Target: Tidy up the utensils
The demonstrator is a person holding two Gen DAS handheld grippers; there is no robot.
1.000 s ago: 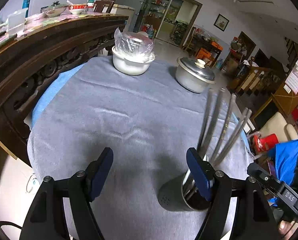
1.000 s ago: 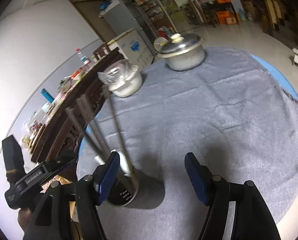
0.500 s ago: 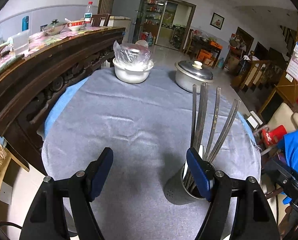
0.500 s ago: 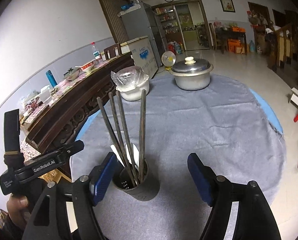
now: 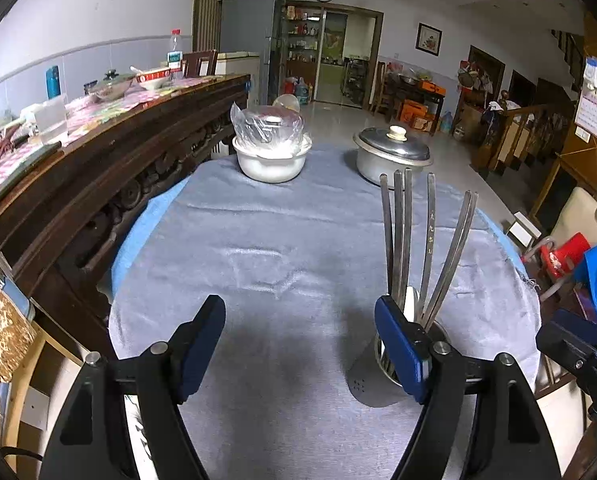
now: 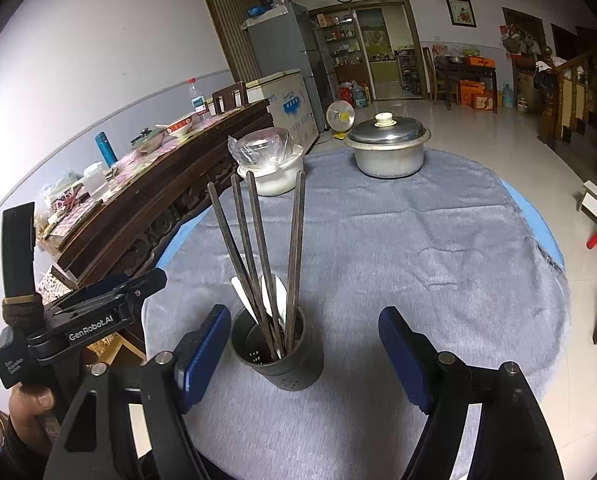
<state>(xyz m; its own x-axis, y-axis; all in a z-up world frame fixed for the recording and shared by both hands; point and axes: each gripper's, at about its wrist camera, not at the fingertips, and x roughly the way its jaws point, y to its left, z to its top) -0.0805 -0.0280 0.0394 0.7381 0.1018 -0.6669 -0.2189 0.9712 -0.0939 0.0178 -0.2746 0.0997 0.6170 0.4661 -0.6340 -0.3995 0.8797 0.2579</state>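
A grey metal utensil holder (image 6: pixel 279 354) stands upright on the grey tablecloth near the front edge. It holds several long metal chopsticks (image 6: pixel 254 248) and a white spoon (image 6: pixel 273 292). In the left wrist view the holder (image 5: pixel 368 376) sits behind my right finger, chopsticks (image 5: pixel 402 240) sticking up. My left gripper (image 5: pixel 298 344) is open and empty, left of the holder. My right gripper (image 6: pixel 304 354) is open and empty, with the holder just inside its left finger (image 6: pixel 202 356). The left gripper body (image 6: pixel 78 320) shows at the left of the right wrist view.
A white bowl covered in plastic (image 5: pixel 272 152) and a lidded metal pot (image 5: pixel 392 156) stand at the far side of the round table (image 5: pixel 258 240). A dark carved wooden counter (image 5: pixel 98 168) runs along the left. Chairs and a red stool (image 5: pixel 562 252) are at the right.
Both grippers have pulled back and levelled out, so the holder now stands upright in view. Both stay open. The holder and its utensils have not moved on the table.
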